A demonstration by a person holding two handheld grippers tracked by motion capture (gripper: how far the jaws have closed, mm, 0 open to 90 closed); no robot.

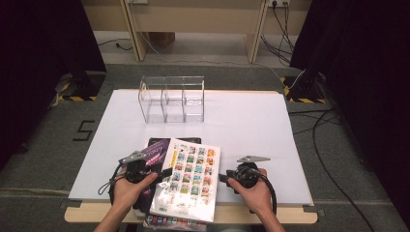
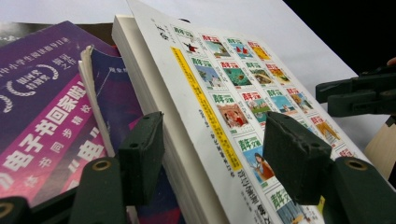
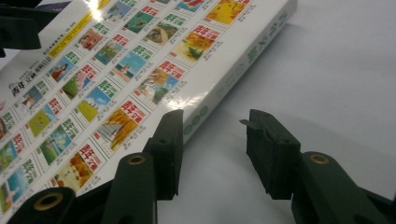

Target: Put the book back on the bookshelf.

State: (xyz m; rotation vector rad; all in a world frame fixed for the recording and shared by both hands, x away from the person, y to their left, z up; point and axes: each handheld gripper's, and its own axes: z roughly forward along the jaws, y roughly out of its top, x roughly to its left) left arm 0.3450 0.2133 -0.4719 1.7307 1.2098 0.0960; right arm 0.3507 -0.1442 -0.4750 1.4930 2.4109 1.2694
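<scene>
So the table [image 1: 251,121] is covered in a plain white sheet, matte and flat. At the far side sits a clear plastic organizer [image 1: 172,98], boxy, split into compartments.

The thick white book [image 1: 186,180] lies near the front edge, its long axis running from the person toward the organizer, top end leaning slightly right. Glossy cover with a grid of little colourful pictures and a yellow stripe down one side; the page block is chunky and pale. It sits on top of a purple book [image 1: 155,150] with white and pink lettering, thinner and softer looking, which pokes out at its left.

The left tongs [image 1: 163,172] are spread around the white book's left edge: one black pad below by the purple cover, the other above the glossy cover, neither pressing that I can see. The right tongs [image 1: 223,177] are released too, spread wide, just beside the book's right edge over bare white sheet.
</scene>
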